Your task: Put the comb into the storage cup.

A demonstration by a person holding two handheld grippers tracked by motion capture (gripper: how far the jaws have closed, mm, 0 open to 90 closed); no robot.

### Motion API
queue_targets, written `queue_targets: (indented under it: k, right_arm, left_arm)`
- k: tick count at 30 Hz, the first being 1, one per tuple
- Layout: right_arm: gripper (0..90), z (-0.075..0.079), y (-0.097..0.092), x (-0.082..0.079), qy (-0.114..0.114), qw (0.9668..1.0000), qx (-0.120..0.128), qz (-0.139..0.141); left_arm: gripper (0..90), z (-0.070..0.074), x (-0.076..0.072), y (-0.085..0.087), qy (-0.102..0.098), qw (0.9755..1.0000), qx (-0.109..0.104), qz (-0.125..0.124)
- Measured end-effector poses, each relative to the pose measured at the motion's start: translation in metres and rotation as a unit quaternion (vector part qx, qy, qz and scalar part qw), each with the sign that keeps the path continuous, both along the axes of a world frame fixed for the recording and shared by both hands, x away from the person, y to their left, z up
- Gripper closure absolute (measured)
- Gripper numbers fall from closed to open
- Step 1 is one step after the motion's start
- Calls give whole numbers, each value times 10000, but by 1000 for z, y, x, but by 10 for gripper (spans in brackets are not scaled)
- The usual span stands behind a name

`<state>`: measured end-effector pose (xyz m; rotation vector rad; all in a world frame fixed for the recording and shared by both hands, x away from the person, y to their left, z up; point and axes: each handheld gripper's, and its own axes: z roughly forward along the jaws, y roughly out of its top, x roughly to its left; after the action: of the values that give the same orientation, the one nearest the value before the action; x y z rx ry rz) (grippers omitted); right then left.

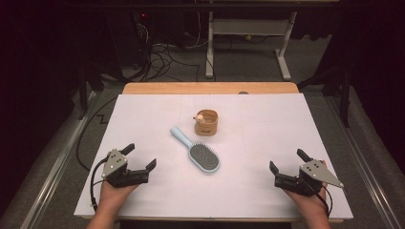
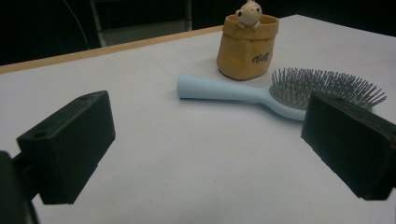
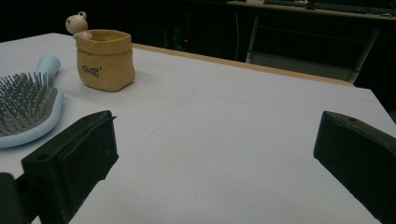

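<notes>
A light blue hairbrush (image 1: 198,150) lies bristles up in the middle of the white sheet (image 1: 267,124), handle toward the far left. Just behind it stands a small tan pot (image 1: 206,122) with a little animal figure on its rim. My left gripper (image 1: 140,156) rests at the near left, open and holding nothing. My right gripper (image 1: 288,159) rests at the near right, also open and holding nothing. In the left gripper view the hairbrush (image 2: 261,91) and pot (image 2: 247,46) lie ahead to the right. In the right gripper view the pot (image 3: 105,59) and hairbrush (image 3: 25,109) sit at the left.
The sheet covers a wooden table (image 1: 210,88) whose far edge shows as a bare strip. Beyond it are a white desk frame (image 1: 248,33) and cables (image 1: 162,57) on the floor.
</notes>
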<state>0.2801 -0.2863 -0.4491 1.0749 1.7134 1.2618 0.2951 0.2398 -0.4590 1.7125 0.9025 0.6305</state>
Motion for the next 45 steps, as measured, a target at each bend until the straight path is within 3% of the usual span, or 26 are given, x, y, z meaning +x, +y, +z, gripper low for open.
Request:
queue_targets:
  k: [9, 15, 22, 28, 31, 36, 40, 45]
  right_arm:
    - [13, -2, -2, 0, 63, 10000, 45, -22]
    - [18, -2, -2, -1, 52, 10000, 22, -2]
    - [18, -2, 0, -1, 52, 10000, 2, -8]
    - [19, -1, -1, -1, 54, 10000, 1, -18]
    - [22, -1, -1, -1, 59, 10000, 8, -26]
    - [23, -1, -1, -1, 50, 10000, -15, -26]
    - [24, -1, 0, -1, 45, 10000, -29, -22]
    - [26, 0, -1, -1, 19, 10000, -29, -26]
  left_arm:
    - [44, -2, 1, -3, -59, 9999, -26, -95]
    - [73, -2, 3, -1, 121, 9999, -58, -102]
    - [148, 0, 2, 0, 129, 9998, -130, -88]
    - [262, 2, 0, 1, 150, 9995, -230, -159]
    - [387, 2, 1, 0, 262, 9992, -289, -119]
    - [540, 2, 1, 0, 306, 9985, -353, -301]
    - [604, 1, 1, -5, 386, 9972, -270, -575]
    - [801, 2, -1, -16, 371, 9963, -50, -775]
